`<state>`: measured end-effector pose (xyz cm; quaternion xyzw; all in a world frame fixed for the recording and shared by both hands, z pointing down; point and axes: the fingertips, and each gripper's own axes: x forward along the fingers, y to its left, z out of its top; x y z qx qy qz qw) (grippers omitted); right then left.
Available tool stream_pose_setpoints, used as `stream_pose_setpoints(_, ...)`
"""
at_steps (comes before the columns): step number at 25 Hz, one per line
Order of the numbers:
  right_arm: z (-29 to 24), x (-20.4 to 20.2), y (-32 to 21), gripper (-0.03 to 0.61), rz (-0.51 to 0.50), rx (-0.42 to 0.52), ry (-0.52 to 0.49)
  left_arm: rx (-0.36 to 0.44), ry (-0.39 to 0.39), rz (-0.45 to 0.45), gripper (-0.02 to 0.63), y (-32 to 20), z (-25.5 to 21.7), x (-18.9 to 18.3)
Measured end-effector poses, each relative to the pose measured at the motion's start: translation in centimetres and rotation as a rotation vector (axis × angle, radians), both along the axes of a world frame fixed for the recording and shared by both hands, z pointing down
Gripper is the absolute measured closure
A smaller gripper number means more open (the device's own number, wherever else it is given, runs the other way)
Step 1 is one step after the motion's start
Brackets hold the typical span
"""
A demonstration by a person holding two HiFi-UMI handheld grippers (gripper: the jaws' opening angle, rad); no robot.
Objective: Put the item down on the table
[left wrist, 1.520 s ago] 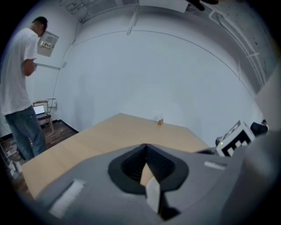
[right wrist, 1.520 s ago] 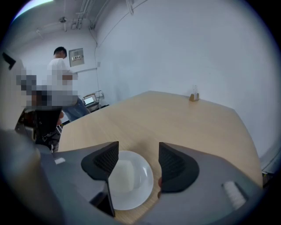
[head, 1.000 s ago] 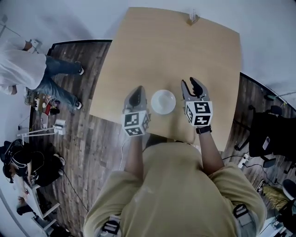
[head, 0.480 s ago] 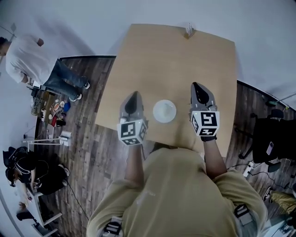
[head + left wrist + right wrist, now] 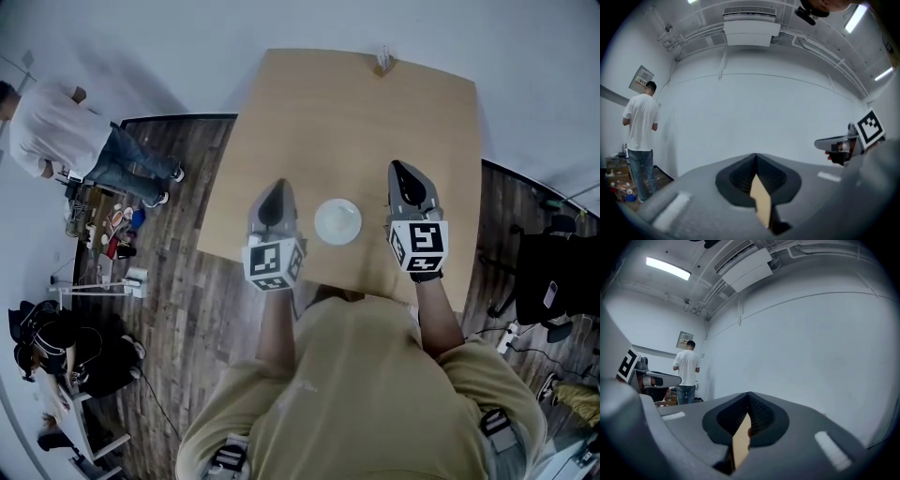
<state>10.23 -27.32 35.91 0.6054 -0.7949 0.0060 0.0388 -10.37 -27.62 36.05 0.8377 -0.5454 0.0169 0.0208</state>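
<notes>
A white round bowl (image 5: 337, 221) rests on the wooden table (image 5: 356, 112), near its front edge. It sits between my two grippers and neither touches it. My left gripper (image 5: 275, 191) is to its left, jaws shut with nothing in them. To the bowl's right is my right gripper (image 5: 404, 172), also shut and empty. Both point away from me toward the far wall. In the left gripper view the jaws (image 5: 756, 157) meet at the tip and the right gripper (image 5: 844, 143) shows at the right. The right gripper view shows the closed jaws (image 5: 748, 395) and the left gripper (image 5: 650, 378). The bowl is hidden in both gripper views.
A small object (image 5: 382, 61) stands at the table's far edge. A person in a white shirt (image 5: 56, 131) stands to the left by clutter on the wooden floor (image 5: 103, 220). Another person (image 5: 42, 342) sits at the lower left. A dark chair (image 5: 548, 281) is at the right.
The right gripper's jaws were apart one second ago and have shut. Both grippers stay beside the bowl, which has not been moved.
</notes>
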Motion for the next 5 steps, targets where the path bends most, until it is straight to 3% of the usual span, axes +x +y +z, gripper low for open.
stream_pose_setpoints(5, -0.10, -0.31, -0.86, 0.571, 0.002, -0.002, 0.001, -0.006, 0.007, 0.026, 0.612, -0.86, 0.20, 0.48)
